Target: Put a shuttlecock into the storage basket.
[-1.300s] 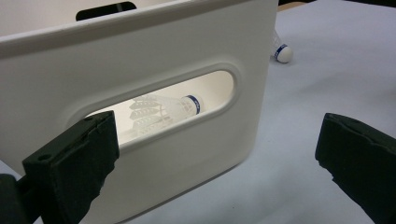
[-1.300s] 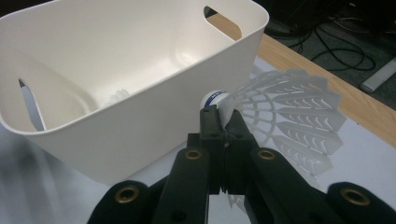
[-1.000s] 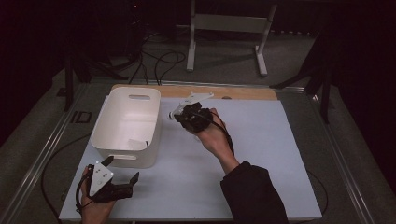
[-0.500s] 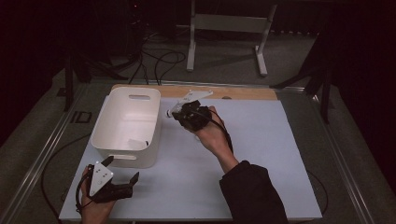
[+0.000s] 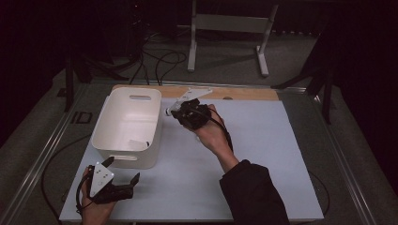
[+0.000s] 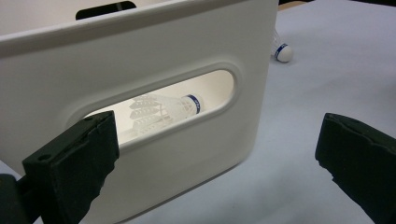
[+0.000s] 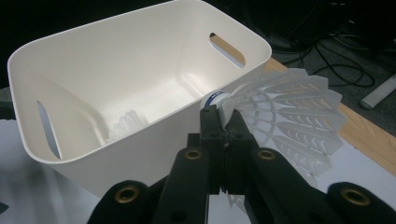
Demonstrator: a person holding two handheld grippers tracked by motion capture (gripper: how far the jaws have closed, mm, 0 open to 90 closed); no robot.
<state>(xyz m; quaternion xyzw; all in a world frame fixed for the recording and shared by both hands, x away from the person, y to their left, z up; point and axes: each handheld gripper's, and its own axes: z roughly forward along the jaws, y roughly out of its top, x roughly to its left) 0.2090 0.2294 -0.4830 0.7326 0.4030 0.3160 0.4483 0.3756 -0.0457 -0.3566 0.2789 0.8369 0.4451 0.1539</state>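
A white plastic bin (image 5: pixel 105 136) stands on the left of the white mat. My right gripper (image 5: pixel 180 112) hovers by the bin's right rim, shut on a white feathered shuttlecock (image 7: pixel 285 116), which it grips near the blue-banded cork (image 7: pixel 215 99). The cork (image 5: pixel 167 111) points toward the bin. Another shuttlecock (image 7: pixel 123 123) lies on the bin's floor and shows through the handle slot (image 6: pixel 168 109). My left gripper (image 5: pixel 123 169) rests near the front left table edge, open, with its jaws facing the bin's near wall (image 6: pixel 140 56).
A white mat (image 5: pixel 263 154) covers the table, with a wooden strip (image 5: pixel 244 93) along its far edge. A metal stand (image 5: pixel 230 23) and cables lie on the floor beyond. A shuttlecock cork (image 6: pixel 283 51) shows past the bin's right corner.
My right gripper has edged slightly toward the bin with the shuttlecock still in it. The left gripper has stayed put.
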